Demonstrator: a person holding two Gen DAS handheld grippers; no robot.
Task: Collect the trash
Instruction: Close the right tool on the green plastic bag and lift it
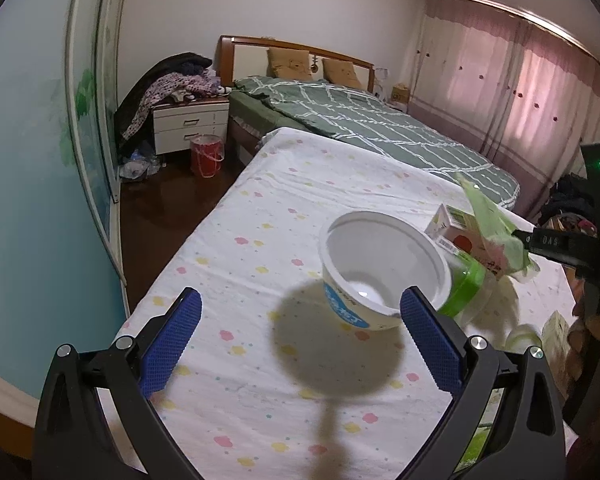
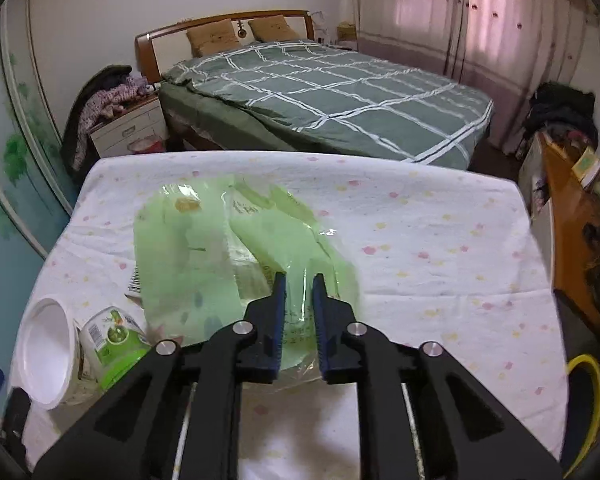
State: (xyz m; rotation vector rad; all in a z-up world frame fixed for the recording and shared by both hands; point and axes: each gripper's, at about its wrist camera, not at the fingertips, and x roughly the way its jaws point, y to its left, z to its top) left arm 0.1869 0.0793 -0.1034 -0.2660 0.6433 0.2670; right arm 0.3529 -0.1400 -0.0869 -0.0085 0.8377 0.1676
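Observation:
A thin green plastic bag (image 2: pixel 204 248) lies spread over the flowered tablecloth (image 2: pixel 420 232), and my right gripper (image 2: pixel 300 280) is shut on its near edge. In the left wrist view the same bag (image 1: pixel 496 224) hangs pinched in the right gripper (image 1: pixel 526 237), above a small carton (image 1: pixel 454 222). A white plastic cup (image 1: pixel 380 264) lies on its side next to a green-labelled container (image 1: pixel 464 284). My left gripper (image 1: pixel 300 294) stands open just short of the cup, whose rim is by the right fingertip. Both items show again at the lower left: cup (image 2: pixel 46 350), container (image 2: pixel 116 340).
Beyond the table stands a bed with a green checked quilt (image 1: pixel 380 128). A red bucket (image 1: pixel 207 155) sits on the dark floor by a white nightstand (image 1: pixel 190 122) piled with clothes. A wooden desk (image 2: pixel 572 216) with clutter is at the right.

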